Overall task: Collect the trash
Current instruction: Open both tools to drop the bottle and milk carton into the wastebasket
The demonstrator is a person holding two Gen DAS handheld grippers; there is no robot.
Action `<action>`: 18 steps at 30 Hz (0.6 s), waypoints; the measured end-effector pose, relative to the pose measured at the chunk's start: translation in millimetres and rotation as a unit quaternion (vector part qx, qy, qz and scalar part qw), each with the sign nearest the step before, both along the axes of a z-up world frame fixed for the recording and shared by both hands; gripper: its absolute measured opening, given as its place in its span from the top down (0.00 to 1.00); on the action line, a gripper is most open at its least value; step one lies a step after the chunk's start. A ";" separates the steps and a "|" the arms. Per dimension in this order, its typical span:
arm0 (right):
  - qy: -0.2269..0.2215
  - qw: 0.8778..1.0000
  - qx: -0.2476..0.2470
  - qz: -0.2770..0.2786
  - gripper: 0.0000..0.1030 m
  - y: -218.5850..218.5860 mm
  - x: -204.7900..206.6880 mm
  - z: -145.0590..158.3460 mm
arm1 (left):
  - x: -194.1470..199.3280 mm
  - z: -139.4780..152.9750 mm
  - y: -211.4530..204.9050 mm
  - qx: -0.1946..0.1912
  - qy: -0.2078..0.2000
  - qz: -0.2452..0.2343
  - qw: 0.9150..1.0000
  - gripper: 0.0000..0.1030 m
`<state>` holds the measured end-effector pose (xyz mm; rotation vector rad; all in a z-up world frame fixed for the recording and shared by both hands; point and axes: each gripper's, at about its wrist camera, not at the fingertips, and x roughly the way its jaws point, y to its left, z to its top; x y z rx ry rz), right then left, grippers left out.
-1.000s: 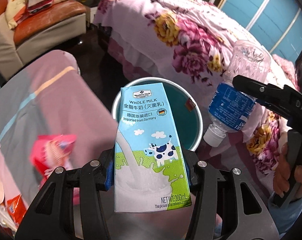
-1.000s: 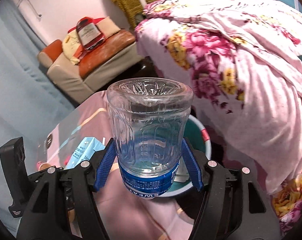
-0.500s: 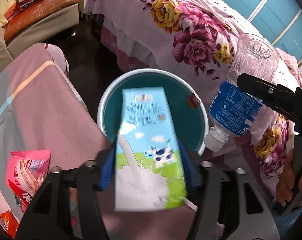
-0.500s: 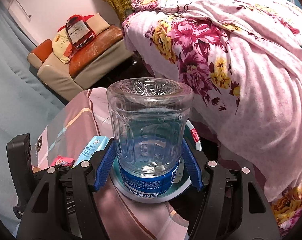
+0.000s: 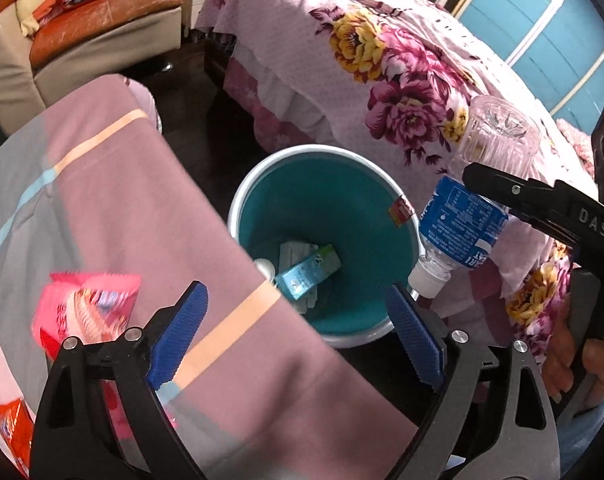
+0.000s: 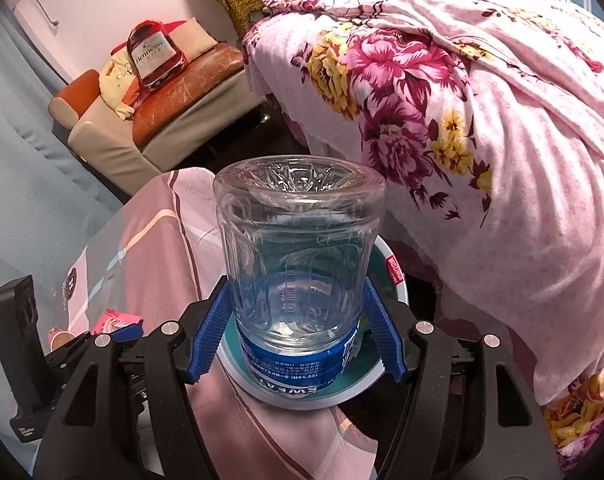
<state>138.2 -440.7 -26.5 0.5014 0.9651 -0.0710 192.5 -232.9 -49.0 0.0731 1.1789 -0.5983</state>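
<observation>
Trash: the milk carton [image 5: 307, 276] lies at the bottom of the bin, with some white bits beside it. More trash waits on the surface.
Bed [image 5: 382, 60]: big, with a pink flower cover, just behind the bin.
Surface [image 5: 134, 216]: it has a pink and grey cloth. The bin sits on the floor just past its far right edge.
Bin [image 5: 238, 200]: round, white rim, teal inside, open at the top.
Bottle [image 6: 298, 264]: clear plastic with a blue label, held upside down, cap pointing at the bin's right rim.
Snack bag [image 5: 86, 312]: pink and red, near the left edge of the surface, not picked up yet.
Left gripper [image 5: 294, 340]: its jaws are opening wide, and nothing is between them. It hangs over the near edge of the bin.
Right gripper [image 6: 298, 332]: its blue pads squeeze the bottle on both sides.
Step now: the carton looks done, so the bottle is next.
Next move: bring the bottle over the middle of the bin, then let go. After that, the empty gripper could go for the snack bag.
</observation>
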 end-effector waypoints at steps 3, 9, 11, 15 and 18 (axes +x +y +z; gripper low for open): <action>0.005 1.000 -0.001 0.003 0.39 4.2 1.6 -1.7 | -3.1 -0.1 7.8 -0.006 0.006 0.005 1.000 0.11; 0.010 1.000 -0.008 0.010 0.39 13.3 3.2 -0.8 | -6.5 2.3 19.1 -0.014 0.005 0.011 1.000 0.11; 0.012 1.000 -0.012 0.011 0.39 15.6 3.8 -0.2 | -7.4 3.0 22.8 -0.016 0.005 0.012 1.000 0.11; 0.023 0.999 -0.017 0.015 0.39 19.9 6.4 -2.8 | -8.6 2.8 29.9 -0.020 0.007 0.016 1.000 0.10; 0.039 0.999 -0.012 0.021 0.39 25.2 9.1 -7.9 | -8.2 2.0 37.0 -0.023 0.011 0.022 0.999 0.10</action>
